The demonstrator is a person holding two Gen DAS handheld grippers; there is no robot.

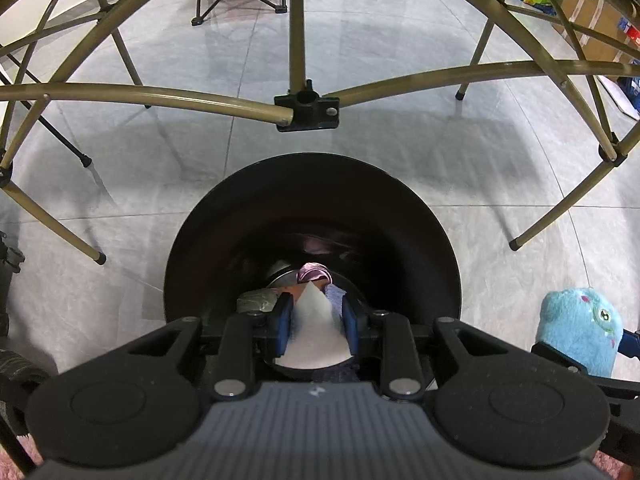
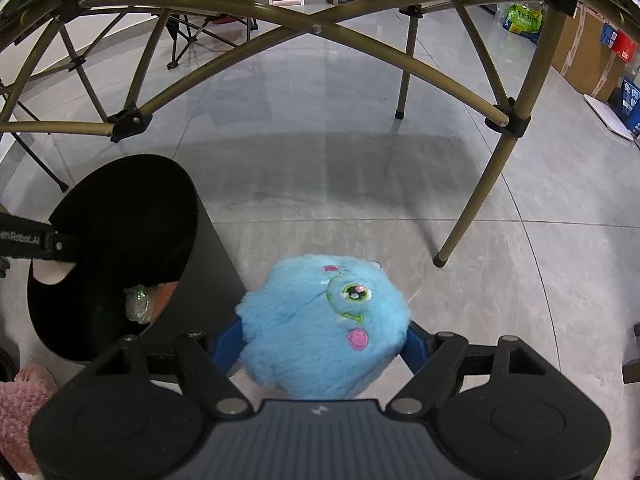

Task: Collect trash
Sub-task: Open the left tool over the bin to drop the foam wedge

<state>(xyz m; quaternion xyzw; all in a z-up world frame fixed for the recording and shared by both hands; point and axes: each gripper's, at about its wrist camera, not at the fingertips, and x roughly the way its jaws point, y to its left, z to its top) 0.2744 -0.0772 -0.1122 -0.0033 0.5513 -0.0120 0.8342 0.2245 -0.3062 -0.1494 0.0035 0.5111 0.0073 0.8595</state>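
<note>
white paper scrap (image 1: 311, 322), creased to a point, over black bin (image 1: 420, 240)

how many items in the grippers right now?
2. White paper in the left gripper, over the black bin. Blue plush toy in the right gripper, beside the bin.

The left gripper (image 1: 313, 320) pointed steeply down, its 2 blue pads (image 1: 283, 326) nearly together, pinching a white paper (image 1: 312, 332). The right gripper (image 2: 320, 344) also tilted steeply downward, jaws spread wide and pressing a blue plush toy (image 2: 324, 320).
</note>
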